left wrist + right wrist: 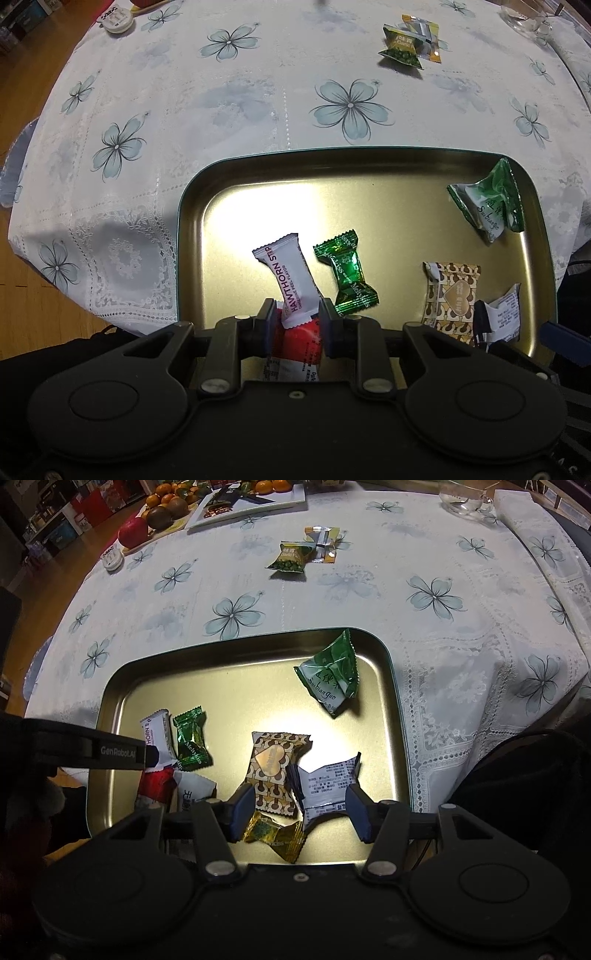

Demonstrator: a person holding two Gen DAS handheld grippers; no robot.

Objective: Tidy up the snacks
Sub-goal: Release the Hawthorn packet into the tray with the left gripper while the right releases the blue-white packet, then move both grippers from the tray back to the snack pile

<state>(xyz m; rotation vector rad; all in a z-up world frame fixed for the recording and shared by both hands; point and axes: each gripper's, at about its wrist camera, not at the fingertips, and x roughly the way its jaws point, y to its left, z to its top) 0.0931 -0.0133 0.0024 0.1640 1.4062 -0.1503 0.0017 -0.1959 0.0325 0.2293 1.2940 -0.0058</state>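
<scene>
1. Gold-coloured metal, the shallow rectangular tray sits on a white lace tablecloth printed with blue-grey flowers; most of the snacks lie inside it.
2. The left wrist view shows the left gripper with its blue pads pressed against the lower end of a white "Hawthorn" strip packet, a red-and-white packet beneath it, and a green foil twist candy just beside.
3. Only the right wrist view shows a gold foil twist candy lying between the spread fingers of the right gripper, which holds nothing; a silver packet with printed text and a brown patterned heart packet lie just ahead.
4. That view also reveals fruit on a board and a glass cup at the table's far side.
5. Two green-and-yellow packets remain on the cloth, well apart from the tray.
</scene>
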